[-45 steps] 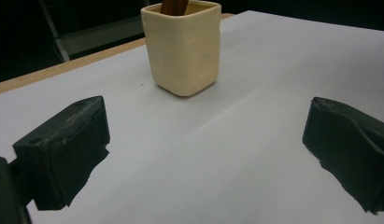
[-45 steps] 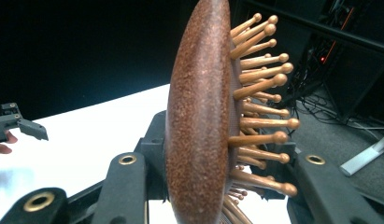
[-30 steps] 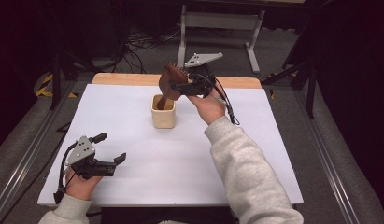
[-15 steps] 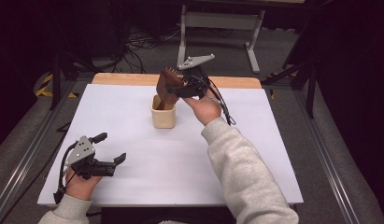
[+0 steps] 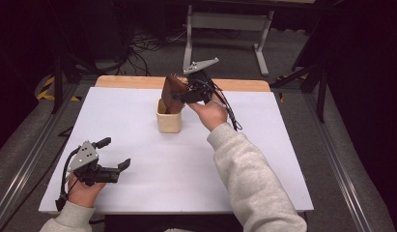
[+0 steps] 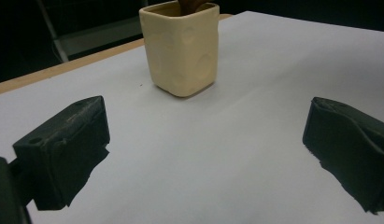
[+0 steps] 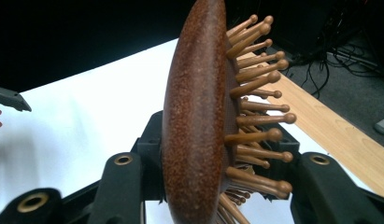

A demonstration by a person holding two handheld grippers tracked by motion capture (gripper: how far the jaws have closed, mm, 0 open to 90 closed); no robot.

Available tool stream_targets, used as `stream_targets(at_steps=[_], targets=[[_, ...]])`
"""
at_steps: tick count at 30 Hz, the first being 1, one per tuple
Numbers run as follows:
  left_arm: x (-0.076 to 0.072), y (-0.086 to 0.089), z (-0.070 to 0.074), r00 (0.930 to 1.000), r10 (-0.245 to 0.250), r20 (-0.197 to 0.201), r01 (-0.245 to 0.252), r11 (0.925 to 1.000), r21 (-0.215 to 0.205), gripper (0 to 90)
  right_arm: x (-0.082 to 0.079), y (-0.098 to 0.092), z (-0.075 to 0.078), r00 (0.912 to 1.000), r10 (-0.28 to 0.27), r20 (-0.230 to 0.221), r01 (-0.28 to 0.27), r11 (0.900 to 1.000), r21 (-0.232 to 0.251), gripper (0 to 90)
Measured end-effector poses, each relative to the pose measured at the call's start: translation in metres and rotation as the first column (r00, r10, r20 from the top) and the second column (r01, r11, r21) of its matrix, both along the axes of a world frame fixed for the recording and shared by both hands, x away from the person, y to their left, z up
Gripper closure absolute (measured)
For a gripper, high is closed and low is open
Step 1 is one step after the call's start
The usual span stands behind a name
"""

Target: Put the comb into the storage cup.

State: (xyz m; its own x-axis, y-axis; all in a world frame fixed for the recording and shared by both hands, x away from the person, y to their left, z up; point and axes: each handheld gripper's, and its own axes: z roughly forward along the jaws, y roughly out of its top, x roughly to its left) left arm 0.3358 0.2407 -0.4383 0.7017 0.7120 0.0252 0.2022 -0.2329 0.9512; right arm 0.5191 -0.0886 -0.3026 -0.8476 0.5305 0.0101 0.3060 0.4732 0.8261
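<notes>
The right gripper (image 5: pixel 179 95), above centre in the high view, is clamped on a wooden brush (image 5: pixel 173 92) — in the right gripper view the jaws press the brush (image 7: pixel 199 121) from both sides, one on its smooth back, the other against the pegs. The brush's lower end sits inside the cream cup (image 5: pixel 168 118) just below it, the head standing above the rim and leaning slightly. The risk, as I judge it, lies in the release: the cup is light-looking and narrow, the brush head is wide and top-heavy, so letting go while it leans could tip the cup over or let the brush topple onto the white table (image 5: pixel 263 159). A jaw catching on the pegs as it draws away could drag both along. The left gripper (image 5: pixel 114 159), lower left of the high view, rests on the table with jaws wide apart and nothing between them — well away from the cup (image 6: pixel 182 46), so it cannot steady it.
</notes>
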Motion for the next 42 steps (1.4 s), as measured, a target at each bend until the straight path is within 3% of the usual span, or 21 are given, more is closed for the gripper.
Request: stream_targets(at_steps=[11,15,19,20,21,23,24,27,29,34,42], targets=[[0.0,-0.001,0.0,1.0,-0.002,-0.002,0.002,1.0,-0.001,1.8,0.005,-0.003,-0.005,0.9992,0.007,-0.038,-0.006,1.0,0.027,48.2],[0.0,-0.001,0.0,1.0,-0.001,-0.002,0.001,1.0,0.0,1.8,0.006,-0.007,-0.003,0.9997,-0.006,-0.024,0.008,0.999,0.053,34.6],[0.0,-0.001,0.0,1.0,-0.002,-0.002,0.002,1.0,0.004,1.9,0.006,-0.008,-0.002,0.9993,-0.036,0.013,0.036,0.999,0.031,22.5],[0.0,-0.001,0.0,1.0,-0.002,-0.002,0.002,1.0,0.003,1.8,0.007,-0.01,-0.002,0.998,-0.05,0.039,0.049,0.999,0.023,13.4],[0.0,-0.001,0.0,1.0,-0.002,-0.002,0.002,1.0,0.003,1.9,0.007,-0.011,-0.003,0.9974,-0.053,0.049,0.052,0.998,0.023,9.9],[0.0,-0.001,0.0,1.0,-0.004,0.0,0.004,1.0,0.006,1.8,0.007,-0.012,-0.002,0.9959,-0.071,0.056,0.071,0.997,0.014,7.0],[0.0,-0.001,0.0,1.0,-0.005,0.001,0.005,1.0,0.005,1.9,0.007,-0.014,-0.002,0.9911,-0.096,0.092,0.095,0.995,0.009,0.8],[0.0,-0.001,0.0,1.0,-0.005,-0.002,0.005,1.0,-0.003,1.8,0.006,-0.016,0.0,0.9876,-0.114,0.107,0.115,0.993,0.003,0.0],[0.0,0.0,0.0,1.0,-0.004,0.0,0.004,1.0,-0.002,1.8,0.002,-0.021,0.007,0.9826,-0.124,0.139,0.122,0.992,0.023,0.0],[0.0,0.001,0.0,1.0,-0.007,0.002,0.007,1.0,-0.005,1.6,-0.004,-0.028,0.015,0.9797,-0.115,0.164,0.111,0.993,0.034,0.0],[0.001,0.006,0.001,0.9999,-0.011,0.003,0.011,0.9999,-0.011,1.0,-0.026,-0.053,0.028,0.9771,-0.08,0.197,0.071,0.996,0.053,0.0]])
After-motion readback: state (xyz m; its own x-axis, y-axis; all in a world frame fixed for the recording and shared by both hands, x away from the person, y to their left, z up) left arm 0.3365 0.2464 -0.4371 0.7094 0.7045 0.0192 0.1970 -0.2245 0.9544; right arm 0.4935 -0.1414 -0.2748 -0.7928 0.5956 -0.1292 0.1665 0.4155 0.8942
